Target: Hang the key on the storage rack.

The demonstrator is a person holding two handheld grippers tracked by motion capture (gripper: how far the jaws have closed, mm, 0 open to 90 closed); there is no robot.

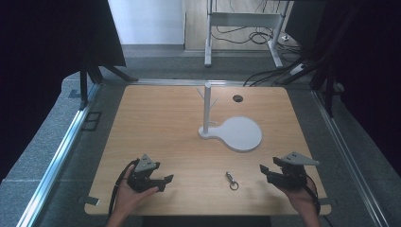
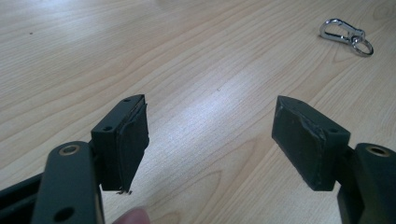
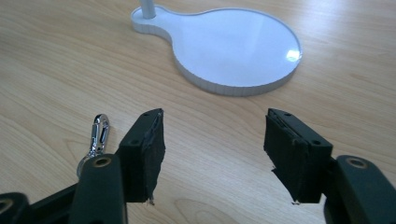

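A small metal snap clip with a key ring (image 1: 231, 180) lies flat on the wooden table (image 1: 161, 127), near the front edge. It sits between my two grippers, apart from both. My left gripper (image 1: 165, 183) rests at the front left, pointing right toward the clip (image 2: 346, 35); its jaws stand open (image 2: 210, 135) over bare wood. My right gripper (image 1: 265, 174) is at the front right, open (image 3: 212, 140) and holding nothing, with the clip (image 3: 97, 136) just left of its left jaw. A white stand (image 1: 206, 106) with side pegs rises from a flat round-lobed base (image 1: 240, 134) (image 3: 233, 46) mid-table.
A round cable hole (image 1: 237, 98) sits near the table's far edge. Aluminium rails (image 1: 61, 151) run along both sides of the table. Black curtains hang left and right. Behind the table stand a white frame (image 1: 208, 42) and floor cables (image 1: 265, 75).
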